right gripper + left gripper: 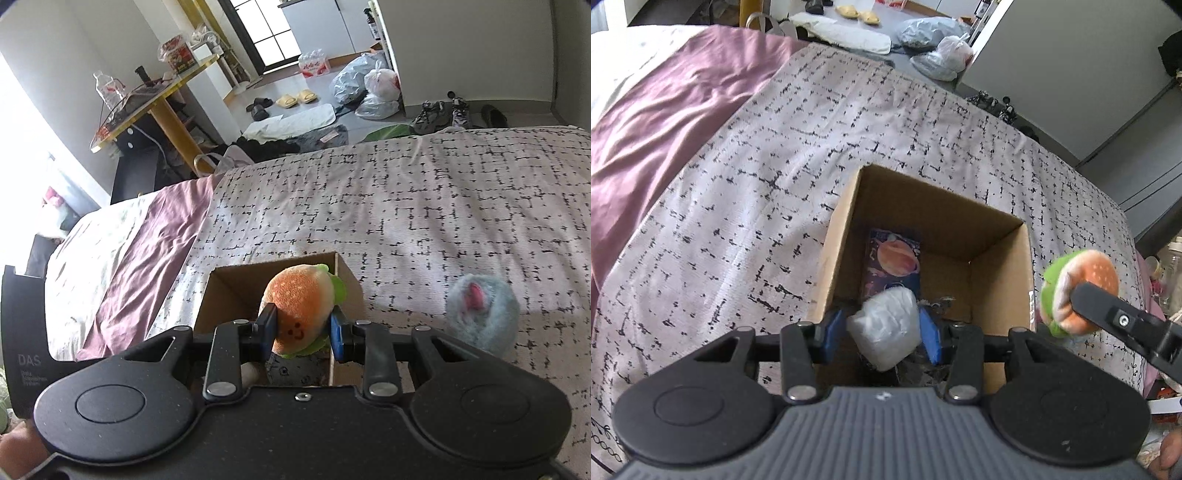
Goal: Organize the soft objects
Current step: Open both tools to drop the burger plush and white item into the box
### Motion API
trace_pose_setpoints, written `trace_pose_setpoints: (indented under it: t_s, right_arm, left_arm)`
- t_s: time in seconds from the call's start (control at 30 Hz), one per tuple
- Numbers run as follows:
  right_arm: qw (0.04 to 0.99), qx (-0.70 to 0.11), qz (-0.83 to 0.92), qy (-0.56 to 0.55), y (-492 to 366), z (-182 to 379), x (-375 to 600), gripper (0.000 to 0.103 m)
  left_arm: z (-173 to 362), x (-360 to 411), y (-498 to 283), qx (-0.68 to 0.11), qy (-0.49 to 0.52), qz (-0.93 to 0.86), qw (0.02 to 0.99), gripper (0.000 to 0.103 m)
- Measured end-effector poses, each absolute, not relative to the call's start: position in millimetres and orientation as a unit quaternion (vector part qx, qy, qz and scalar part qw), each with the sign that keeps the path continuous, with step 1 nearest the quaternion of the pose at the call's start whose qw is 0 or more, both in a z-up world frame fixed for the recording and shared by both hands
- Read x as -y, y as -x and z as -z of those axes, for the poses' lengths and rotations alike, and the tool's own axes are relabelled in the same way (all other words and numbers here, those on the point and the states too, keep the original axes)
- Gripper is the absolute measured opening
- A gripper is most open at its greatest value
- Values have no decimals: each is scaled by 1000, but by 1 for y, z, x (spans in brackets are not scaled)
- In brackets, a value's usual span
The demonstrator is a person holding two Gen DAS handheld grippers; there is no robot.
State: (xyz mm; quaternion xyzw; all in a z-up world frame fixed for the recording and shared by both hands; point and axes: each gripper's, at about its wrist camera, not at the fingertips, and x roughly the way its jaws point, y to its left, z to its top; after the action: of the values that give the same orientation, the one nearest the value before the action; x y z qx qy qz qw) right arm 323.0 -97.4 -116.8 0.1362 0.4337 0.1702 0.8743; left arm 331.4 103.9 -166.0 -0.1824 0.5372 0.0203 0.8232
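An open cardboard box point(1001, 266) stands on the bed. My left gripper point(882, 332) hovers over the box, its blue pads on either side of a white plastic-wrapped soft pack point(886, 328); the pack looks blurred and the pads seem just apart from it. Inside the box lie a planet-print item point(894, 262) and dark items. My right gripper point(303, 328) is shut on a hamburger plush point(299, 306) above the box's point(347, 280) right wall. It also shows in the left wrist view point(1078, 291). A grey-blue fluffy plush with a pink spot point(480, 314) lies on the bed, right of the box.
The bed has a white black-patterned cover point(812, 147) and a mauve sheet point(665, 110) to the left. Beyond the bed are plastic bags point(369, 88), shoes point(439, 110), slippers point(295, 98) and a glass table point(147, 99).
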Motion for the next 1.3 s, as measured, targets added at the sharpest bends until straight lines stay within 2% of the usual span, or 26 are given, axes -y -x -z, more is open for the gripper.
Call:
trace_pose_setpoints:
  t_s: [0.13, 0.47, 0.53, 0.6, 0.67, 0.77, 0.87, 1.2, 1.3]
  right_arm:
    - [871, -440, -177, -129, -333, 119, 88, 29]
    - [865, -453, -186, -113, -349, 128, 69, 30]
    - [865, -453, -188, -108, -350, 128, 65, 36]
    - [863, -455, -190, -111, -351, 127, 65, 51]
    - [865, -453, -182, -116, -349, 123, 68, 60]
    - [867, -449, -180, -124, -343, 118, 76, 62]
    - [868, -445, -178, -129, -334, 112, 90, 63]
    - [879, -424, -171, -138, -303, 96, 144, 78]
    - [881, -420, -167, -140, -296, 96, 161, 78]
  left_arm:
    - [164, -105, -334, -541, 187, -15, 820, 51]
    - [135, -116, -326, -516, 188, -21, 835, 52]
    - [130, -121, -324, -511, 191, -26, 837, 52]
    - [128, -125, -322, -510, 194, -33, 838, 53]
    - [124, -127, -320, -509, 192, -38, 839, 55]
    - [119, -128, -316, -509, 191, -43, 839, 69]
    - [114, -126, -312, -506, 188, -48, 840, 77]
    - [98, -106, -294, -495, 181, -67, 847, 89]
    - [93, -97, -288, -486, 177, -72, 853, 93]
